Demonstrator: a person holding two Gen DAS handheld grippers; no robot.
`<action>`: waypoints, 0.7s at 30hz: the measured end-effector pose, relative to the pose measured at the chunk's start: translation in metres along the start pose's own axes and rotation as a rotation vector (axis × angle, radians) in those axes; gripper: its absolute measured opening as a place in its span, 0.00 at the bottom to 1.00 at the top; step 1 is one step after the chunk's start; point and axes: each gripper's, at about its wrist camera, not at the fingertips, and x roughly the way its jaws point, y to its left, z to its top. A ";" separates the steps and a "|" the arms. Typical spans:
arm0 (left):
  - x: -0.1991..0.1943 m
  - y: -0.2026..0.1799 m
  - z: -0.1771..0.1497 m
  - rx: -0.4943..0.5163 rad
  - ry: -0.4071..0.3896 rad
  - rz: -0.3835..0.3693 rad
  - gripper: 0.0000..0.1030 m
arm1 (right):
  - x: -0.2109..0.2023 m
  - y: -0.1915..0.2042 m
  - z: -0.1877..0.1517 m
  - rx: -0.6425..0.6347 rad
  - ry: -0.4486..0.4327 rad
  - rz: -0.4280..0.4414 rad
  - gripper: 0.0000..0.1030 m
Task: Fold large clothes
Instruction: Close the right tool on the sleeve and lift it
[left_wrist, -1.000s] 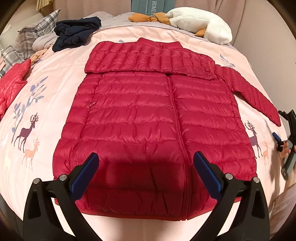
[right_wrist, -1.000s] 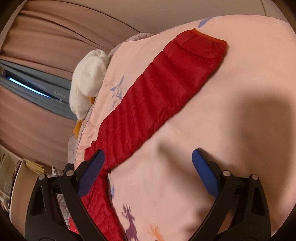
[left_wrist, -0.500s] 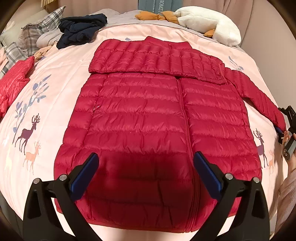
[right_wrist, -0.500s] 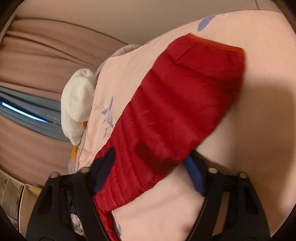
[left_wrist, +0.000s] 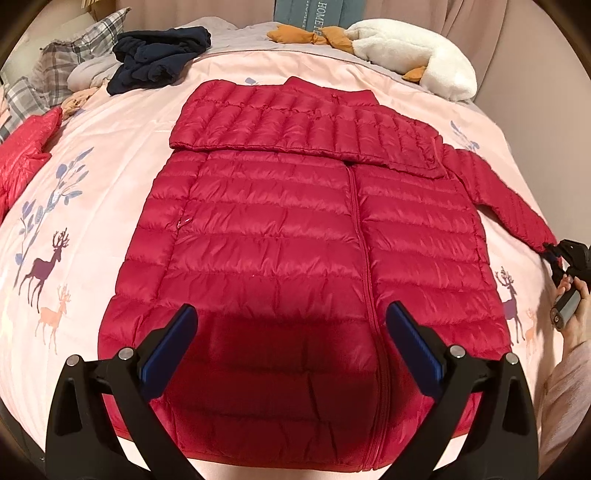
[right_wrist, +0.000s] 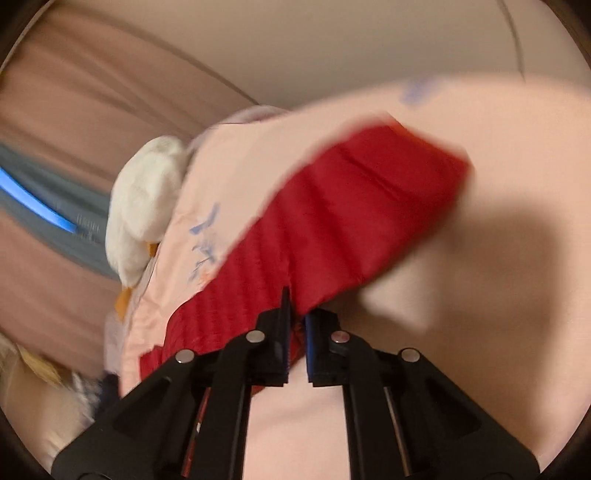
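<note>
A red puffer jacket (left_wrist: 295, 258) lies flat, front up, on the pink bedspread (left_wrist: 110, 155), one sleeve folded across its chest. The right gripper (right_wrist: 295, 314) is clamped on the other sleeve (right_wrist: 351, 221) at far right. The left gripper (left_wrist: 291, 347) hovers wide apart above the near hem, empty.

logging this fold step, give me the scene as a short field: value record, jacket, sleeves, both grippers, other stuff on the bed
surface: pink deer-print bedspread
garment: red puffer jacket, flat, front up, zipped
one sleeve: sleeve folded across the chest
other sleeve: right sleeve stretched out to the side
right gripper: right gripper shut on the right sleeve near its cuff
left gripper: left gripper open, above the hem, holding nothing
nearby: navy clothes, white plush, plaid pillow
</note>
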 end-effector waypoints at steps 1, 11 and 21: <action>-0.001 0.004 -0.001 -0.011 -0.001 -0.012 0.99 | -0.007 0.019 -0.002 -0.066 -0.022 0.004 0.06; -0.014 0.053 -0.008 -0.145 -0.038 -0.085 0.99 | -0.052 0.188 -0.079 -0.624 -0.102 0.130 0.06; -0.015 0.090 -0.006 -0.252 -0.040 -0.281 0.99 | -0.042 0.285 -0.268 -1.255 0.048 0.218 0.06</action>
